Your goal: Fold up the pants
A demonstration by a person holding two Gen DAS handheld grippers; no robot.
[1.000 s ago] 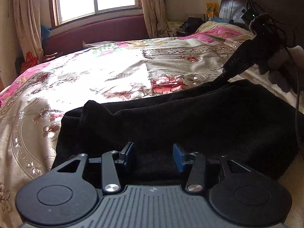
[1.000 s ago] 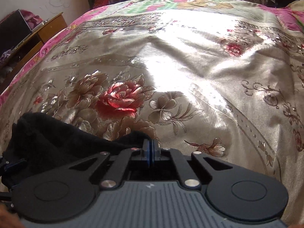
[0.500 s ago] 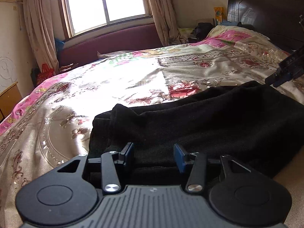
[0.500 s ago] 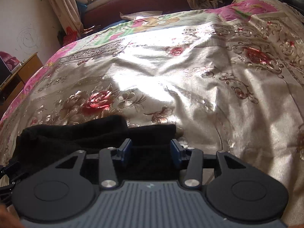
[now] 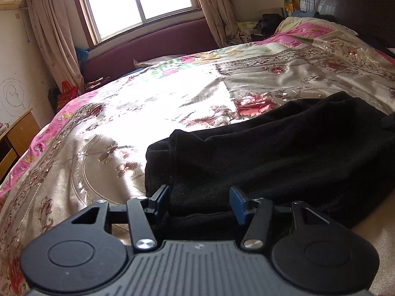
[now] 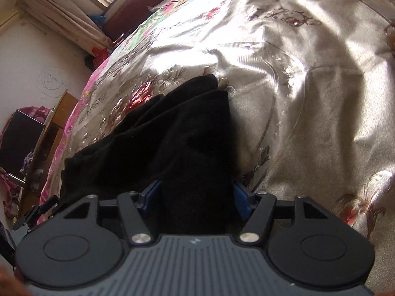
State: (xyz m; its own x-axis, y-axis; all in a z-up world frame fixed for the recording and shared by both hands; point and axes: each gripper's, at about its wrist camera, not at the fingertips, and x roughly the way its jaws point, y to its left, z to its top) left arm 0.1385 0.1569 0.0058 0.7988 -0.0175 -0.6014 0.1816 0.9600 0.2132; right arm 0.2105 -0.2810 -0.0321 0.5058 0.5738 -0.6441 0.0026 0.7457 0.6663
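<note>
Black pants lie folded in a thick stack on the floral satin bedspread, filling the right half of the left wrist view. My left gripper is open, its blue-padded fingers at the stack's near edge with cloth between them. In the right wrist view the pants run away from me in a long dark pile. My right gripper is open, with the pile's near end lying between its fingers. A bit of the right gripper shows at the right edge of the left wrist view.
The bedspread spreads wide around the pants. A window, curtains and maroon bench stand past the bed. A dark headboard is at the right. A wooden nightstand stands left of the bed.
My right gripper went from shut to open and now has the end of the pants between its fingers. My left gripper stayed open and shifted left along the stack's edge.
</note>
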